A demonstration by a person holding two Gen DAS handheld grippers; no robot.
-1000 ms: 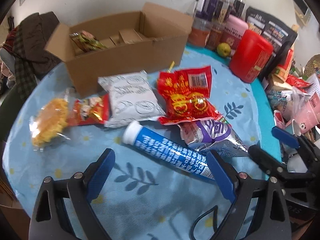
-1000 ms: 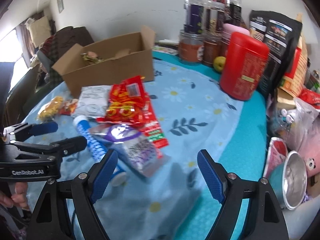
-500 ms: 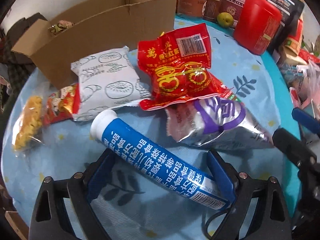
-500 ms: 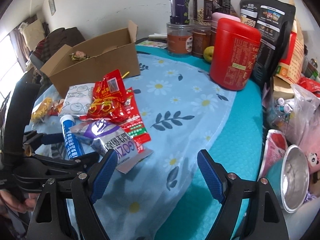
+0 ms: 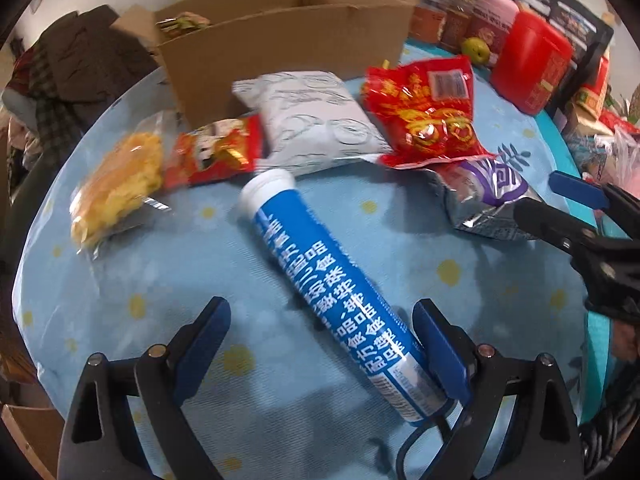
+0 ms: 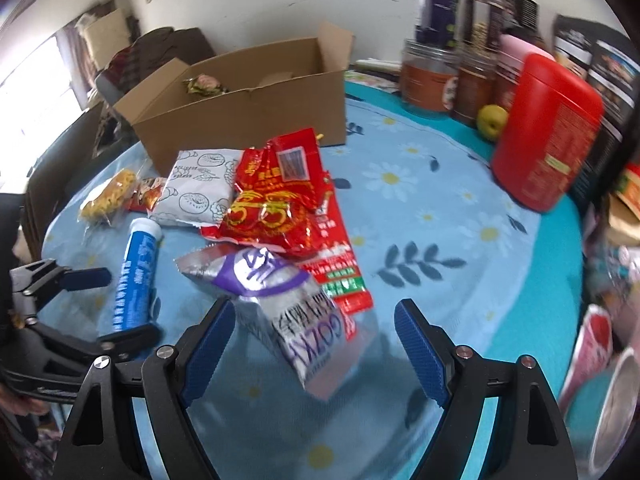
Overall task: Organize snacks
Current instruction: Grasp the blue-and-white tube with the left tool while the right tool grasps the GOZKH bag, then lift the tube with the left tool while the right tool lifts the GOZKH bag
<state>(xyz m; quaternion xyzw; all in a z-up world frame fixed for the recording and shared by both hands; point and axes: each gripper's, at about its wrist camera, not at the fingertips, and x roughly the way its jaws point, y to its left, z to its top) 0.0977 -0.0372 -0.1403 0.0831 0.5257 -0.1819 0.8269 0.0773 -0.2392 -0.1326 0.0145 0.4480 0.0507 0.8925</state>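
Note:
A blue tube with a white cap (image 5: 328, 276) lies on the blue flowered cloth, its lower end between the fingers of my open left gripper (image 5: 320, 340). It also shows in the right wrist view (image 6: 136, 276). A silver and purple pouch (image 6: 280, 300) lies with its near end between the fingers of my open right gripper (image 6: 316, 344). A red snack bag (image 5: 424, 112), a white packet (image 5: 316, 120), a small red packet (image 5: 216, 152) and a yellow snack (image 5: 116, 188) lie before the open cardboard box (image 5: 288, 40).
A red canister (image 6: 548, 132), a green apple (image 6: 492, 120), several jars (image 6: 452, 60) and dark bags (image 6: 600, 64) stand at the back right. A metal cup (image 6: 616, 408) sits at the right edge. Clothes (image 5: 80, 68) lie piled at the left.
My left gripper has moved in around the tube's lower end and swung left. My right gripper has moved forward over the silver and purple pouch.

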